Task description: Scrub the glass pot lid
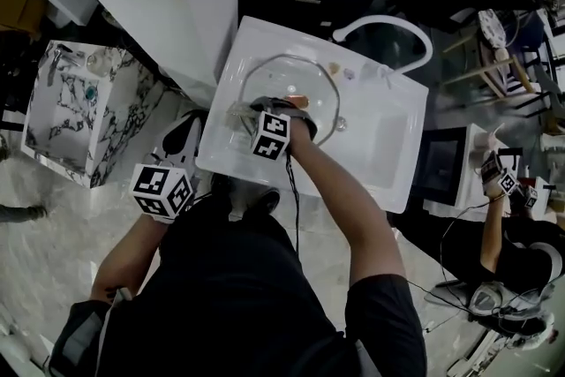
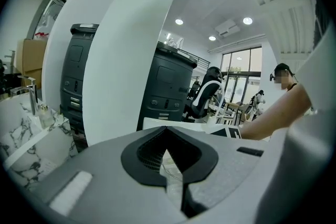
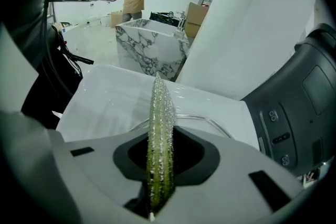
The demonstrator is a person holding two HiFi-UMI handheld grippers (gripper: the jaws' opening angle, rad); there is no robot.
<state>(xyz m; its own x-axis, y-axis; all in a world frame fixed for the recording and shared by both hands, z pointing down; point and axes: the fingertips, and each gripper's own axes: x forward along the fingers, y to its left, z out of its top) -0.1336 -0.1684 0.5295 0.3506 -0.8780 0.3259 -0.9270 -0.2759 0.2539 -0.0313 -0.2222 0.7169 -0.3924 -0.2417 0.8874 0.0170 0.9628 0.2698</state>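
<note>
Item: glass pot lid (image 1: 305,77) — round and clear, in the left half of the white sink (image 1: 388,154), its face turned up toward your head camera. Being round, it has no long axis; I cannot tell whether it lies flat or tilted. The faucet (image 1: 388,24) arches over the sink's far edge.

Left claw (image 2: 170,157): you reach in from the sink's left edge, the jaws pressed together on a thin clear strip, which reads as the lid's rim (image 2: 167,165).

Right claw (image 3: 160,165): over the lid's near side, clamped on a green scrub pad (image 3: 160,128). The pad stands edge-on, beaded with droplets, its long axis running straight out from the jaws toward the lid's rim (image 3: 207,120).
</note>
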